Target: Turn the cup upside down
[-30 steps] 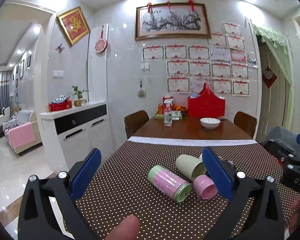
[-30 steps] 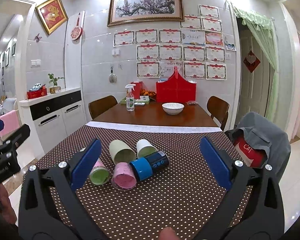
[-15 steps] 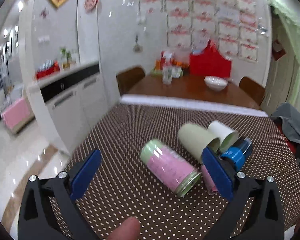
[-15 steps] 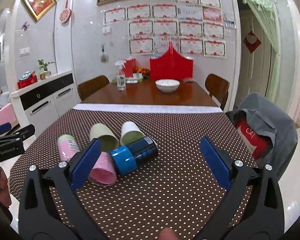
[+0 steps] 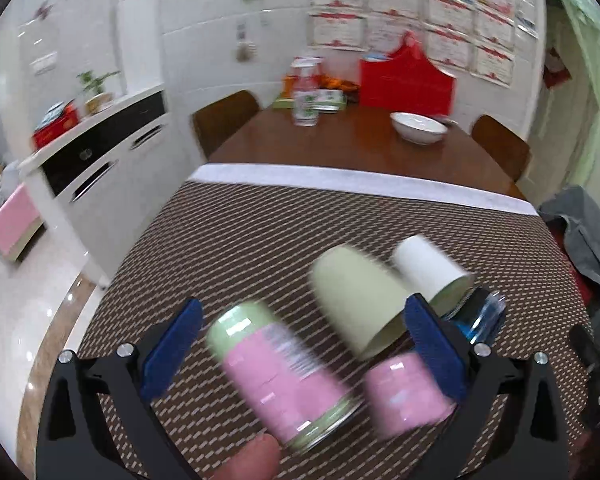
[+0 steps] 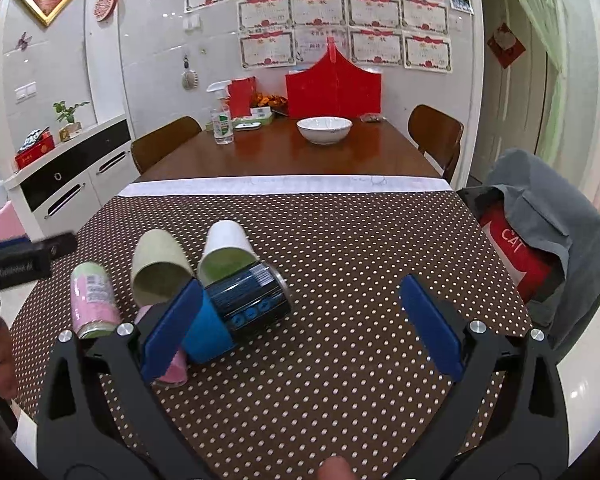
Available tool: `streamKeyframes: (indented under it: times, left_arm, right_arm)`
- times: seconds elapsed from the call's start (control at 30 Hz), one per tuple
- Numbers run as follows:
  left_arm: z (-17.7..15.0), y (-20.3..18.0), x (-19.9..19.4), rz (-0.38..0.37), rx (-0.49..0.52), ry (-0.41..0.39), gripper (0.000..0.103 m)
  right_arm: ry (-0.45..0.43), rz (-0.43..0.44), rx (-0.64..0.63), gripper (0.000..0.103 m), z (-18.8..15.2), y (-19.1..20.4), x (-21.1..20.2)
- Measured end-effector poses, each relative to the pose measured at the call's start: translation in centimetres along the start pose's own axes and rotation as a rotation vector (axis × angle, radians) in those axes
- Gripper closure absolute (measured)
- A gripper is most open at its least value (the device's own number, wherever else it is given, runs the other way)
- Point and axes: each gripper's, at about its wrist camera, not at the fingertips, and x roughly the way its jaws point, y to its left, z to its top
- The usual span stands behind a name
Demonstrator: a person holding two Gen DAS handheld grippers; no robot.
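1. Cups lie tipped on their sides in a cluster on the dotted brown tablecloth (image 6: 340, 240): in the right wrist view, a pale green cup (image 6: 160, 270) sits left of centre with its mouth toward the camera, and a white cup (image 6: 226, 254) lies just beside it to the right.
2. Pink-and-green can (image 5: 278, 372) lies in the lower centre of the left wrist view (badly blurred), with a small pink cup (image 5: 408, 394) to its right, near the pale green cup's rim.
3. Blue-and-black can (image 6: 240, 308) lies on its side in front of the white cup, touching or nearly so.
4. Left gripper (image 5: 304, 354) has its blue pads spread wide with the pink-and-green can between them; whether either pad touches it cannot be told.
5. Right gripper (image 6: 302, 328) is equally wide apart, holding nothing; its left pad overlaps the blue-and-black can in the picture.
6. White bowl (image 6: 324, 130) stands on the bare wood in the upper centre.
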Motion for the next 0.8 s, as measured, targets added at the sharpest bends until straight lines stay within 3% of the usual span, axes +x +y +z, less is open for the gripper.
streamKeyframes:
  times: [0.13,0.23,0.33,0.43,0.8]
  left_arm:
    - [2.7,-4.5,4.6,-0.093,0.045,0.142,0.004]
    - [4.0,-7.3,8.8,-0.107,0.051,0.282,0.004]
    - [4.7,-9.0,11.9,-0.121,0.035,0.371,0.004]
    - [5.1,-10.6,13.5,-0.085,0.051,0.386,0.004]
    - [5.8,-14.3,15.0,-0.083,0.106,0.422,0.004]
  right_arm:
    - [0.016,-0.009,0.024,0.006,0.8,-1.6,1.4]
    - [0.021,-0.011,0.052,0.006,1.5,-3.2,2.4]
    - [0.026,-0.009,0.058,0.006,2.1,-4.4,3.4]
    - [0.030,-0.003,0.077,0.006,2.4,-5.6,4.2]
    - [0.054,0.021,0.101,0.006,2.3,-7.5,6.4]
